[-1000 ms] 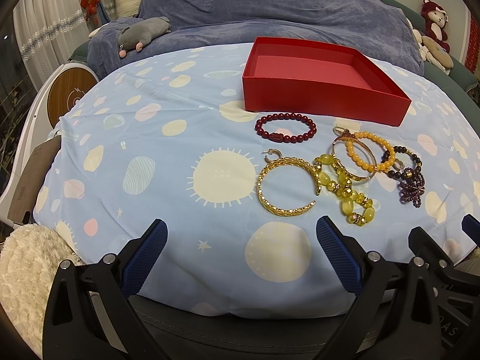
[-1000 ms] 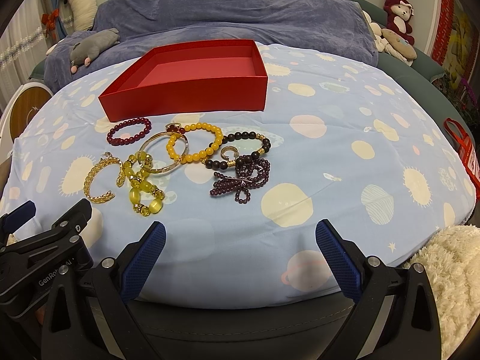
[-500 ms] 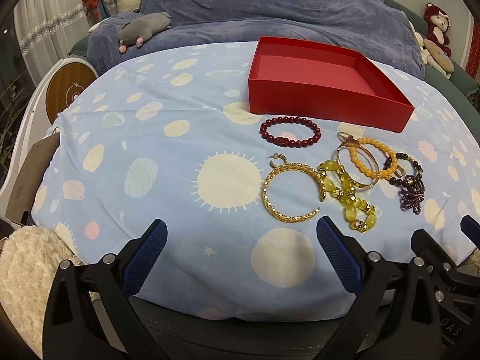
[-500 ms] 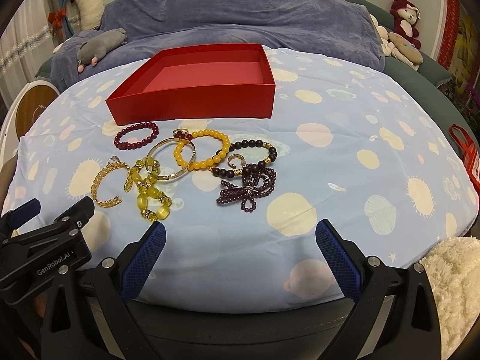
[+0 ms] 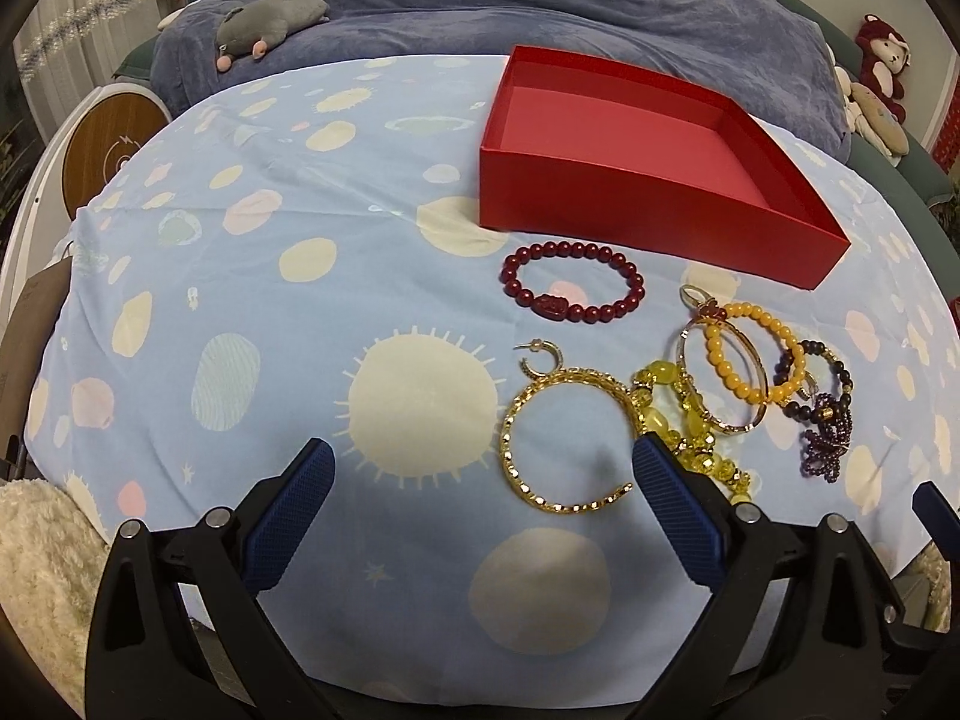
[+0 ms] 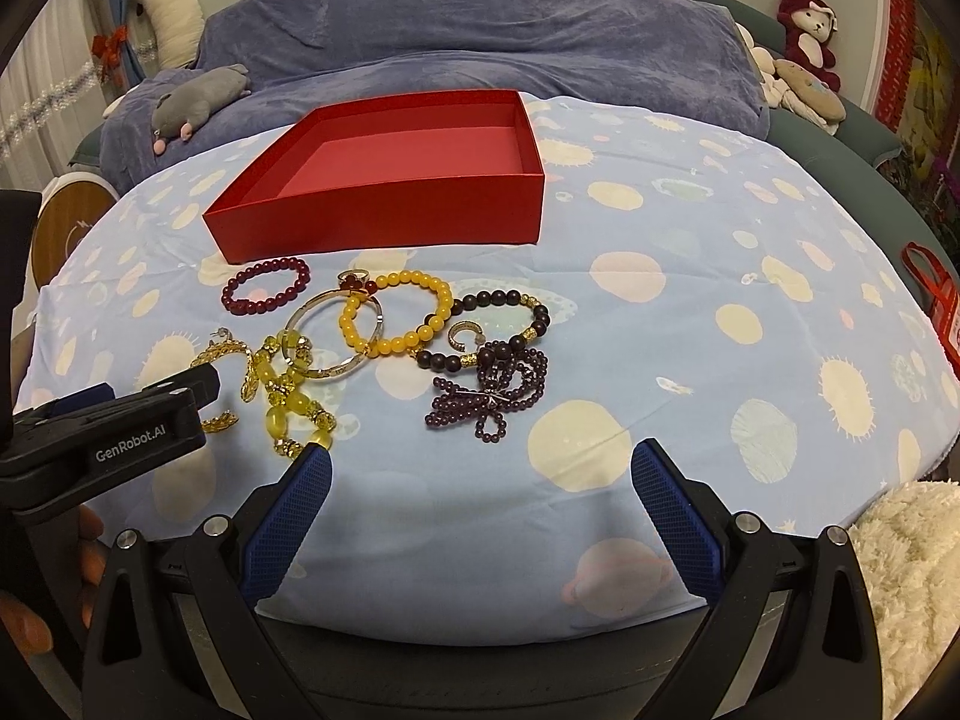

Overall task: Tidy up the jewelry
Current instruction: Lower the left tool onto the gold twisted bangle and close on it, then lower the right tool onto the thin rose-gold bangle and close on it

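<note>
An empty red box (image 5: 648, 204) (image 6: 384, 222) sits on a blue patterned cloth (image 5: 252, 312). In front of it lie a dark red bead bracelet (image 5: 573, 288) (image 6: 267, 286), a gold open bangle (image 5: 564, 438), a small gold hoop earring (image 5: 540, 360), yellow chunky beads (image 6: 288, 396), an orange bead bracelet (image 6: 399, 312), a thin metal bangle (image 6: 333, 333), a dark bead bracelet (image 6: 498, 330) and purple beads (image 6: 486, 396). My left gripper (image 5: 480, 480) is open just short of the gold bangle. My right gripper (image 6: 480, 480) is open below the purple beads. Neither holds anything.
A blue blanket (image 6: 480, 24) and a grey plush (image 5: 270, 18) lie behind the box. Plush toys (image 6: 804, 18) sit at the back right. A cream fluffy rug (image 6: 900, 570) lies low at the side. A hand (image 6: 36, 600) holds the left gripper.
Both grippers have moved forward toward the jewelry, so the box and bracelets look larger. The left gripper's right finger now overlaps the yellow beads. Nothing has been picked up.
</note>
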Demonstrator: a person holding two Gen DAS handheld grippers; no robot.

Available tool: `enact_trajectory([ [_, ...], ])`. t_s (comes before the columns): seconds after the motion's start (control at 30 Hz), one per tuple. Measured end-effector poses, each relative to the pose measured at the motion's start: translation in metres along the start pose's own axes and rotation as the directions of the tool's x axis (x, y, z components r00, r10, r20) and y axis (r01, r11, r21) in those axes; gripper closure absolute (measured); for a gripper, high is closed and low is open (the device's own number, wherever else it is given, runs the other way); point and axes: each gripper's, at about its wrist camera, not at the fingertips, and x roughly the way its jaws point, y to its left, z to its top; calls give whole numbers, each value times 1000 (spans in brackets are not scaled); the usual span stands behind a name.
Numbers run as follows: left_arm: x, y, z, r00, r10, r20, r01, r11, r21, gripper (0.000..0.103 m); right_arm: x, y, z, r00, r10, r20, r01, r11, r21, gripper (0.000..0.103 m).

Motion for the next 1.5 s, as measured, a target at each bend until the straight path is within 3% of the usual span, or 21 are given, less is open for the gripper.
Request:
enact_trajectory([
  [0.27, 13, -19, 5, 1000, 10, -22, -9, 999, 40, 10, 4, -10, 3, 1000, -5, -10, 5, 999, 43, 7],
  [0.47, 19, -18, 6, 999, -3, -46, 5, 1000, 28, 24, 6, -12, 3, 1000, -6, -10, 7, 998, 54, 7],
  [0.7, 15, -10, 6, 999, -33, -18, 33, 999, -6, 48, 7, -10, 2, 1000, -3, -11, 4, 999, 44, 7],
  [1.5, -5, 32, -2, 1000, 11, 25, -10, 999, -42, 49, 18, -7, 32, 999, 8, -39, -7, 1000, 11, 7],
])
